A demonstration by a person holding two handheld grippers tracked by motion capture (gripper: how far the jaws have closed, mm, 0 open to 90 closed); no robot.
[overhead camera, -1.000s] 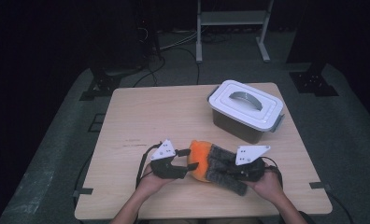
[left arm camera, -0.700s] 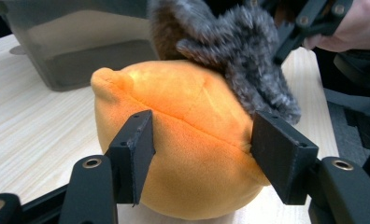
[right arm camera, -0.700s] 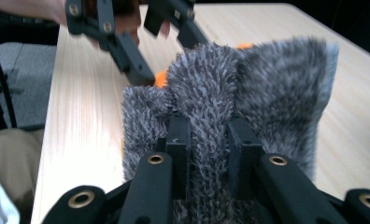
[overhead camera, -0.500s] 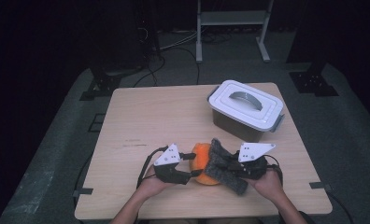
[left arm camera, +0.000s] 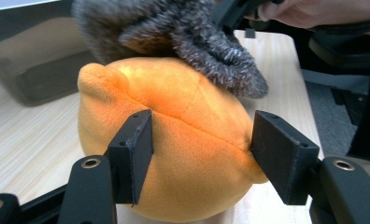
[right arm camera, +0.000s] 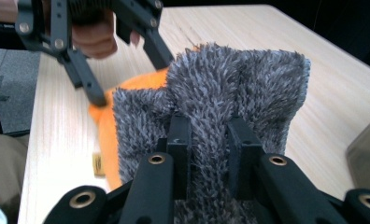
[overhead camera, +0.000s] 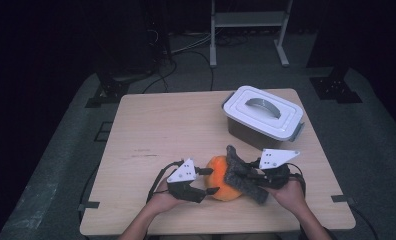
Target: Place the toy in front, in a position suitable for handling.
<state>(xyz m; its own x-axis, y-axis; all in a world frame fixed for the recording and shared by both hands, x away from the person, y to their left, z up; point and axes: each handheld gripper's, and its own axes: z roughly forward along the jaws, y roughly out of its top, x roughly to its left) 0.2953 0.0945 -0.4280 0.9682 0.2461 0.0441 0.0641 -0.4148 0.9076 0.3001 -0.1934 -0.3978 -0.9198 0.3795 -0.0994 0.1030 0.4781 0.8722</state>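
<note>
An orange plush toy (overhead camera: 220,184) lies near the table's front edge. A grey fuzzy cloth (overhead camera: 242,176) is draped over its right side. My right gripper (overhead camera: 252,176) is shut on this cloth (right arm camera: 230,88), with the pile bunched between both pads (right arm camera: 179,140). My left gripper (overhead camera: 210,181) is open at the plush's left side, one jaw on each flank. In the left gripper view the orange plush (left arm camera: 183,121) bulges between the wide pads (left arm camera: 137,154), and the grey cloth (left arm camera: 192,37) hangs over its top. My left gripper (right arm camera: 122,51) also shows in the right gripper view, beyond the cloth.
A grey plastic box with a white handled lid (overhead camera: 262,116) stands at the back right of the wooden table (overhead camera: 161,130). Dark floor, cables and a metal stand lie beyond the far edge.
My left gripper has moved right until its jaws straddle the orange plush. My right gripper has lifted the grey cloth and carried it left over the plush.
</note>
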